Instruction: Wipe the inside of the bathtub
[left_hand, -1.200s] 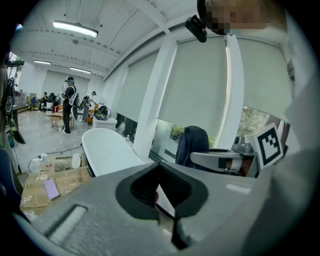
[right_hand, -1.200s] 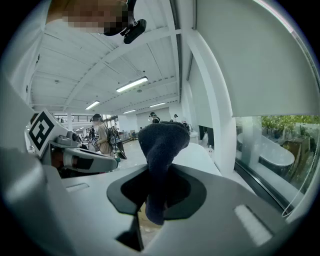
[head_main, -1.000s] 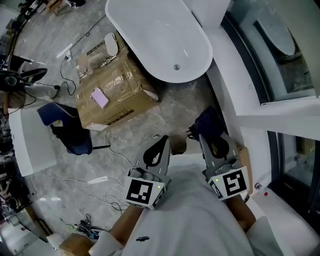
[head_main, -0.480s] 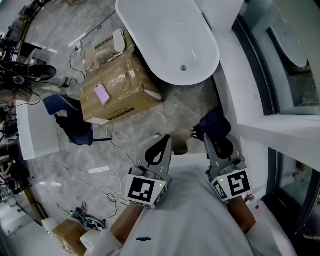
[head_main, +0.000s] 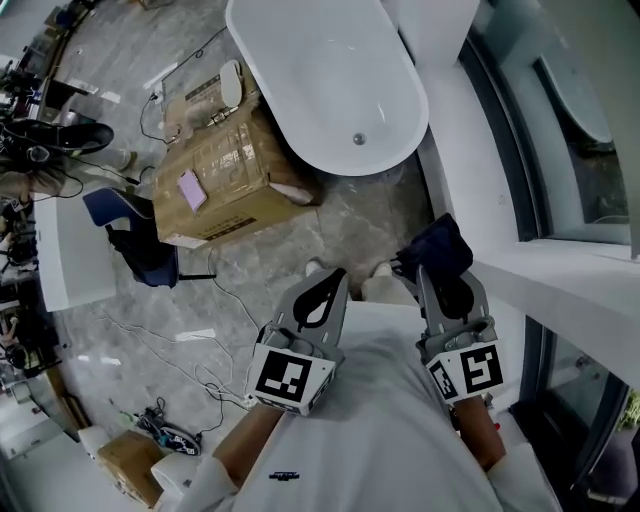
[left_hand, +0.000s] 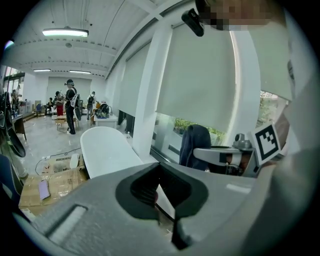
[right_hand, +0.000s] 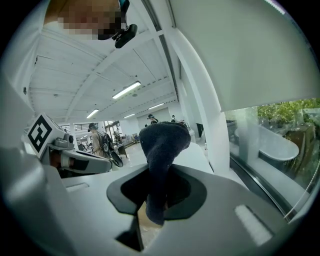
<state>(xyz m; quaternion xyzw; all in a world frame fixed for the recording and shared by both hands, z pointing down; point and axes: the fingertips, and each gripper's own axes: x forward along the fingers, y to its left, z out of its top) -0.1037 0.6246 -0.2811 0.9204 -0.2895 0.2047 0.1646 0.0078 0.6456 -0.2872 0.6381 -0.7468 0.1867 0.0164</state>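
The white bathtub (head_main: 320, 85) fills the far middle of the head view. Its far end is cut off by the top edge, and only the near end with the drain (head_main: 358, 140) shows. It stands well apart from both grippers, with bare floor between. Left of it is a cardboard box (head_main: 225, 180), touching or just beside the tub's rim; which one is hard to tell.

The dark cloth (head_main: 432, 250) is bunched in the right gripper (head_main: 445, 290) and hides its fingertips from above. In the right gripper view the jaws are clamped on the cloth (right_hand: 162, 150), which rises out of them and also hangs below.

The left gripper (head_main: 325, 285) is closed with nothing in it, its jaws meeting at a seam.

Since half a second ago the tub has slid slightly left and farther away in the head view, and the cloth sits a little farther out.
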